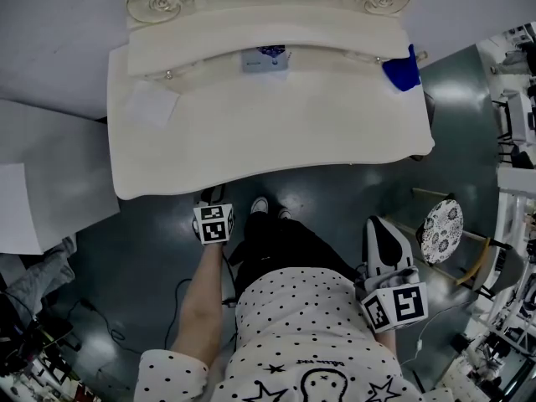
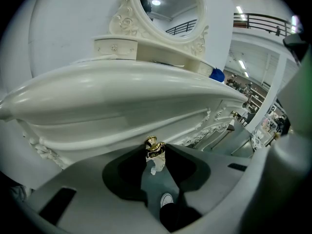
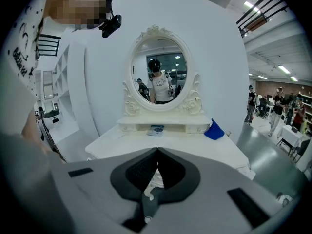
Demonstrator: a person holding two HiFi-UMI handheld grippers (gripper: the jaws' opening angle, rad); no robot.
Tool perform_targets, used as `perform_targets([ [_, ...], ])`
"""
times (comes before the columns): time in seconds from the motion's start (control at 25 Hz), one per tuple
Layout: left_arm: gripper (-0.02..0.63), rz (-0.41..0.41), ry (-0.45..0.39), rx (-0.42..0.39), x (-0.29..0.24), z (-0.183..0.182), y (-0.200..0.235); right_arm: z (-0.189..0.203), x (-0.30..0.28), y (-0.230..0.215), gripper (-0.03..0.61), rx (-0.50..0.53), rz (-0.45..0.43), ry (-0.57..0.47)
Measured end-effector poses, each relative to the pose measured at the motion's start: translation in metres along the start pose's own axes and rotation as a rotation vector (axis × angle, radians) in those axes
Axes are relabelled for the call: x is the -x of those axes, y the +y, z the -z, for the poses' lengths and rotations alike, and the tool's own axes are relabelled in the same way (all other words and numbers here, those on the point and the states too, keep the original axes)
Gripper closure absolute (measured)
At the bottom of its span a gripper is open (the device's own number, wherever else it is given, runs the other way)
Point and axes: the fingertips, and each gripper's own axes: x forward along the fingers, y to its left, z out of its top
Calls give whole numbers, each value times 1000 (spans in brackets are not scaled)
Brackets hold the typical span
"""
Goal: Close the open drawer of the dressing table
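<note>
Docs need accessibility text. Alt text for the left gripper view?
The left gripper grips a gold knob on the cream dressing table front, under its overhanging top. An oval mirror stands above, with a blue object at the top's right end. A shoe shows low between the jaws.

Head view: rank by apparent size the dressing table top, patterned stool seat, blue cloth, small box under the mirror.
1. dressing table top
2. patterned stool seat, though it sits lower, farther from the camera, so its size is unsure
3. blue cloth and small box: these look alike, so not ranked
</note>
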Motion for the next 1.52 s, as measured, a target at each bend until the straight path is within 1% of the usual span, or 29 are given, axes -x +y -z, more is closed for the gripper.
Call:
perform_targets([
  [0.36, 483, -5, -5, -1, -2, -3, 0, -2, -6, 4, 569, 14, -28, 3],
  [0.76, 482, -22, -9, 14, -2, -2, 1, 1, 0, 0, 569, 14, -29, 2],
  [1.0, 482, 8, -3, 2, -2, -1, 0, 5, 6, -2, 569, 8, -34, -1],
  [1.16, 482, 10, -8, 27, -2, -1, 0, 6, 8, -1, 569, 5, -45, -1],
  [1.28, 476, 16, 3, 47, -3, -1, 0, 8, 9, -1, 569, 1, -50, -4],
  [1.52, 474, 2, 0, 78, 4, 2, 1, 12, 16, -1, 569, -1, -54, -16],
])
